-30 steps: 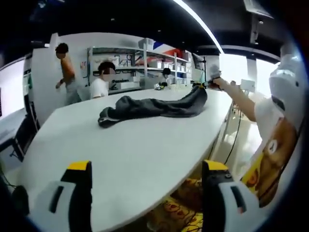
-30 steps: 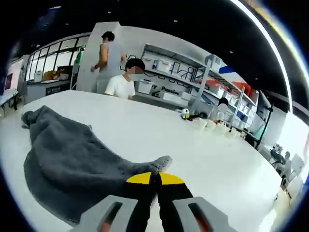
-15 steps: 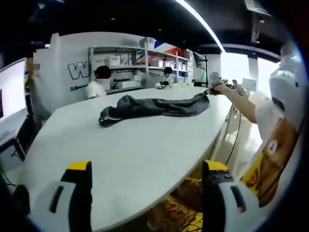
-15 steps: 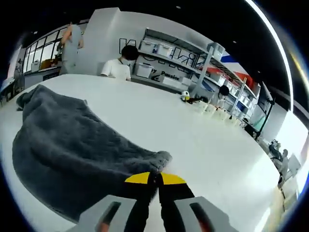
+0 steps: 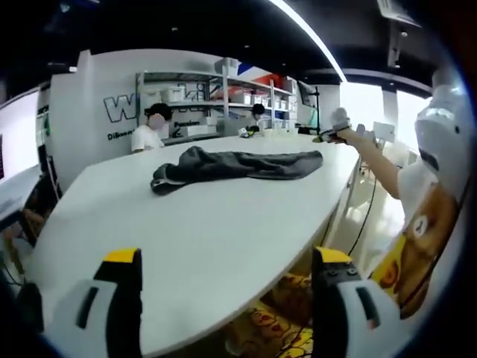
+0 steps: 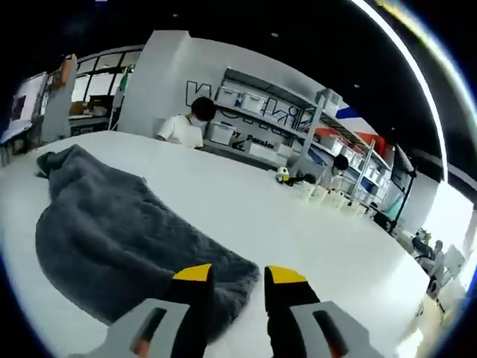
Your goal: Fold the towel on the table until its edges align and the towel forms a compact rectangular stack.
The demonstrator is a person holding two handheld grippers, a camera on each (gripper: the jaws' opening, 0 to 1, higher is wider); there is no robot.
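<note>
Towel: dark grey fleecy towel [image 5: 237, 164], lying loosely bunched and elongated on the far part of the large white oval table [image 5: 194, 231]; unfolded, with one rumpled end toward the seated person. In the right gripper view the same towel [image 6: 127, 242] spreads across the tabletop [image 6: 320, 253], its near corner lying just in front of the jaws.

Left gripper [image 5: 223, 268]: grey body with yellow-tipped black jaws, spread wide apart and holding nothing; it hangs over the near table edge, well apart from the towel.

Right gripper [image 6: 238, 280]: same build, jaws parted with a clear gap between the yellow tips; nothing pinched. The towel corner lies under and beside the left jaw; contact cannot be told. In the left gripper view this gripper [image 5: 333, 133] is raised in a hand just past the towel's far end.

Background: metal storage shelves [image 6: 298, 127] with bins along the wall; a seated person in a white shirt [image 6: 182, 127] behind the table.
</note>
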